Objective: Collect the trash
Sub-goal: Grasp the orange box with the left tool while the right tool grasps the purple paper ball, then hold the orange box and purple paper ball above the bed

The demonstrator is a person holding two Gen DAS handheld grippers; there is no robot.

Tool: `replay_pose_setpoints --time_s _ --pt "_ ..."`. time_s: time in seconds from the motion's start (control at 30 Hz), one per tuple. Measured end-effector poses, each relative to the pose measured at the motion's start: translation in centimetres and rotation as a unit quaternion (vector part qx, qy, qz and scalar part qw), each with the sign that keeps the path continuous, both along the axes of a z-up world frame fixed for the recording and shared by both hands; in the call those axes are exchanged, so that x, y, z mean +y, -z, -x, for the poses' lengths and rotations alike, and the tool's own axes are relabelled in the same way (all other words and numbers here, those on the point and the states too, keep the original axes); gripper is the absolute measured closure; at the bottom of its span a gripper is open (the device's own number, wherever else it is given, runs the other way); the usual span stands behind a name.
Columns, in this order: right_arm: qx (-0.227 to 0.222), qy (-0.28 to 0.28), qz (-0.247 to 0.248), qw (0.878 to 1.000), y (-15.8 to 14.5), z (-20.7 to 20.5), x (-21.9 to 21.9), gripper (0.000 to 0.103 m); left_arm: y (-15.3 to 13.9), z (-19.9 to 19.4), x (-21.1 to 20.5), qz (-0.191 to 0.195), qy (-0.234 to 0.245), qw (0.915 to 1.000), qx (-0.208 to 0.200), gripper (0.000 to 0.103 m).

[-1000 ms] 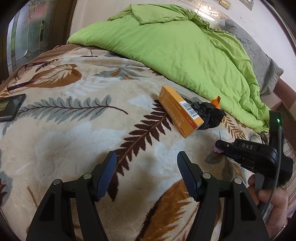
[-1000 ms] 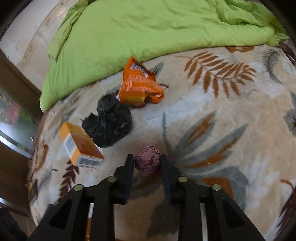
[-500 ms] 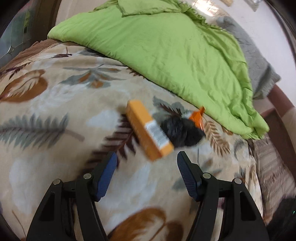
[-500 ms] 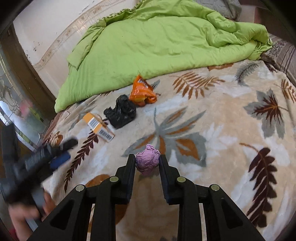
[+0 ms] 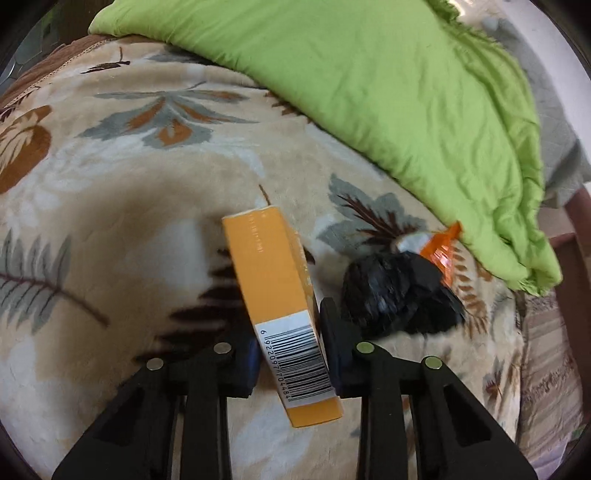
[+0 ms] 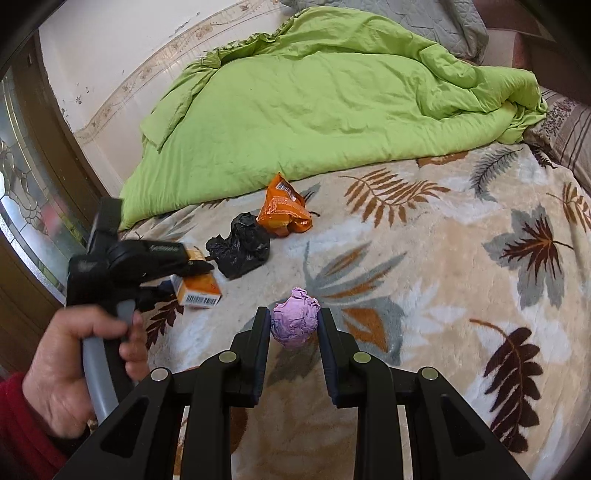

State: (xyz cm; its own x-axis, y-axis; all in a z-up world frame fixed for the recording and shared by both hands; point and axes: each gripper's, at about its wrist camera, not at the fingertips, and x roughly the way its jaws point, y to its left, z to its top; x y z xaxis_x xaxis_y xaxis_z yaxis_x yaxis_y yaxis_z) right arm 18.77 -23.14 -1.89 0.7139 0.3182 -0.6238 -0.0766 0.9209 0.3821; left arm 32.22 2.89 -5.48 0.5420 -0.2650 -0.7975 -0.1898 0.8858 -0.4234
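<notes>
In the right wrist view the right gripper (image 6: 294,328) sits nearest, its fingers (image 6: 261,350) narrowed onto a crumpled pink paper ball (image 6: 295,322), which they hold clear above the leaf-patterned blanket (image 6: 461,295) of the bed. At the left edge of that view a hand (image 6: 74,369) with a red sleeve grips the handle of the left gripper (image 6: 192,275).

In the left wrist view the left gripper (image 5: 288,362) has its jaws closing on an orange carton (image 5: 277,295), barcode end nearest (the long box lies on the blanket, running away from the camera), and both fingers (image 5: 334,347) are against its sides. Just beside the carton, to its right, lies a crumpled black plastic bag (image 5: 399,291). Touching the bag's far side is an orange snack wrapper (image 6: 282,212), mostly hidden behind it in the left wrist view and plain in the right wrist view.

Beyond these, a lime-green duvet (image 6: 314,103) is heaped across the far side of the bed, with a grey quilted pillow (image 6: 436,22) at the far right corner.
</notes>
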Motion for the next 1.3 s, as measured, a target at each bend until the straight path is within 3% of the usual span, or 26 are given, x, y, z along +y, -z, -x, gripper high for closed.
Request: replay_pose_setpoints --time_s 0.13,0.37,0.6,0.7,0.8,0.93,1.13,1.3 --pt "-0.001 -0.003 -0.001 1.000 -0.1 0.3 0.1 0.075 -1.7 4.1 -0.4 -0.018 0.040 0.9980 -0.044 0.081" --pt "-0.014 -0.033 0.022 0.999 -1.1 2.3 1.7 0.075 -4.6 14.0 -1.8 -0.064 0.098 0.9861 -0.118 0.081" --pt "-0.028 -0.059 0.039 0.997 -2.1 7.0 1.7 0.075 -5.2 21.1 -2.1 -0.127 0.099 0.9707 -0.179 0.081" --pt "-0.038 -0.059 0.055 0.996 -2.5 9.1 1.2 0.075 -4.9 22.2 -3.0 -0.154 0.106 0.9629 -0.194 0.081" --pt "-0.038 -0.056 0.066 0.996 -2.4 10.7 0.5 0.075 -4.3 22.5 -3.6 -0.160 0.115 0.9611 -0.194 0.081" --pt "-0.043 -0.057 0.042 0.997 -2.7 11.7 -0.6 0.075 -3.7 22.8 -4.6 -0.182 0.129 0.9548 -0.197 0.081" --pt "-0.028 -0.062 0.045 0.997 -1.6 10.4 0.3 0.075 -3.4 22.9 -4.9 -0.218 0.122 0.9464 -0.204 0.081" --pt "-0.024 -0.064 0.045 0.997 -1.3 10.1 0.3 0.075 -3.0 22.4 -4.9 -0.222 0.122 0.9464 -0.200 0.081"
